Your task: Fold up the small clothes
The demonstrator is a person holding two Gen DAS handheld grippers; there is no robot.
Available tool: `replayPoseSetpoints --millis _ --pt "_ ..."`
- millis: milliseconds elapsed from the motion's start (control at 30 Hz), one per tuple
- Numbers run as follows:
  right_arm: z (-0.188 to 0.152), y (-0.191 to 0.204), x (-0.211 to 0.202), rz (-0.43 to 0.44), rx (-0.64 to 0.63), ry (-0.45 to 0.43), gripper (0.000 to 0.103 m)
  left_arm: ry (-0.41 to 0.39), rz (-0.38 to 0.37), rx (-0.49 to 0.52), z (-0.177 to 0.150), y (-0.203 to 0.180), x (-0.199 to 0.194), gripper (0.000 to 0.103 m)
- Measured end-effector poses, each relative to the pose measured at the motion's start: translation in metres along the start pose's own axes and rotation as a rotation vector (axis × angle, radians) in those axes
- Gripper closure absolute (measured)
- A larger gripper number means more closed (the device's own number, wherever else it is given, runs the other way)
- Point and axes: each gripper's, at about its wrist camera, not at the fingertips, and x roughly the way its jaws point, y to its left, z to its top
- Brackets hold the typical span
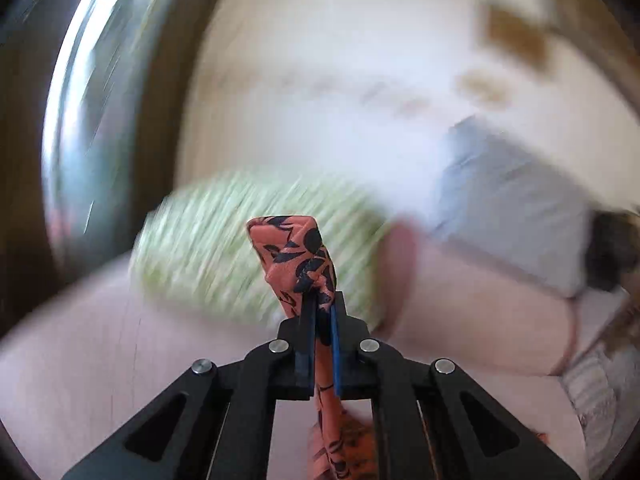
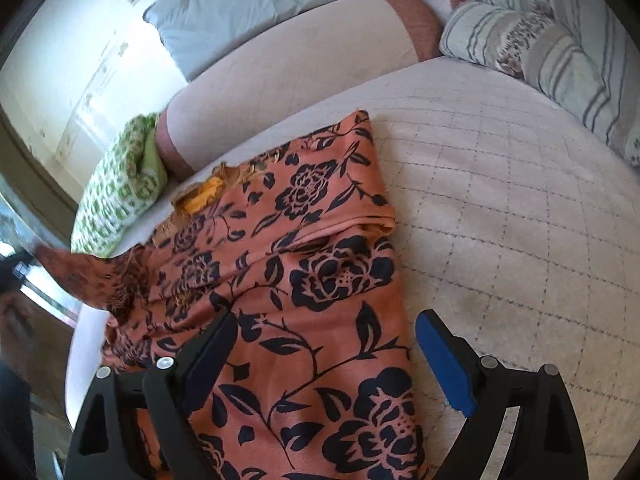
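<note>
Fingers first: our left gripper [image 1: 320, 308] is clamped tight on a bunched fold of the orange floral garment [image 2: 304, 300], with cloth poking up past the tips and hanging below. Right gripper [image 2: 326, 336] has its fingers [image 2: 444, 364] wide apart, nothing pinched, hovering over the garment's near end. We see the bed [image 2: 500, 208] with a quilted grid cover, garment spread across its left half, one corner lifted off to the left. Pink bolster [image 2: 288, 60] along the far edge, striped pillow [image 2: 560, 52] far right, grey pillow [image 2: 248, 4] behind, green patterned pillow [image 2: 120, 188] at left. Left view is motion-blurred.
</note>
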Motion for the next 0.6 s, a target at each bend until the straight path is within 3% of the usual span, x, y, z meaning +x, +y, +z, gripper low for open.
replayPoseSetpoints --millis 100,233,267,300,333,367,400,467,533,600 --pt "0.002 -0.008 -0.005 0.022 0.035 -0.029 0.011 -0.089 -0.123 0.129 0.030 -0.073 -0.045 0.097" --pt "0.003 -0.018 -0.010 0.058 0.097 -0.047 0.011 -0.027 -0.235 0.249 0.005 -0.156 -0.055 0.095" --pt "0.002 -0.019 -0.011 0.063 0.102 -0.050 0.011 0.018 -0.261 0.291 -0.014 -0.179 -0.047 0.089" --pt "0.002 -0.019 -0.012 0.067 0.104 -0.052 0.011 0.109 -0.326 0.347 -0.042 -0.204 -0.033 0.063" --pt "0.003 -0.019 -0.013 0.071 0.106 -0.054 0.011 0.213 -0.397 0.389 -0.068 -0.221 -0.021 0.026" --pt "0.003 -0.019 -0.014 0.074 0.105 -0.055 0.011 0.390 -0.496 0.438 -0.111 -0.238 -0.003 0.018" --pt "0.002 -0.019 -0.014 0.074 0.102 -0.055 0.011 0.516 -0.547 0.470 -0.144 -0.244 0.007 0.018" --pt "0.002 -0.017 -0.016 0.071 0.090 -0.055 0.011 0.689 -0.545 0.540 -0.203 -0.236 0.018 0.019" --pt "0.002 -0.017 -0.018 0.068 0.080 -0.057 0.011 0.707 -0.480 0.550 -0.222 -0.210 0.017 0.020" --pt "0.002 -0.016 -0.018 0.073 0.080 -0.055 0.011 0.683 -0.419 0.491 -0.215 -0.169 0.011 0.020"
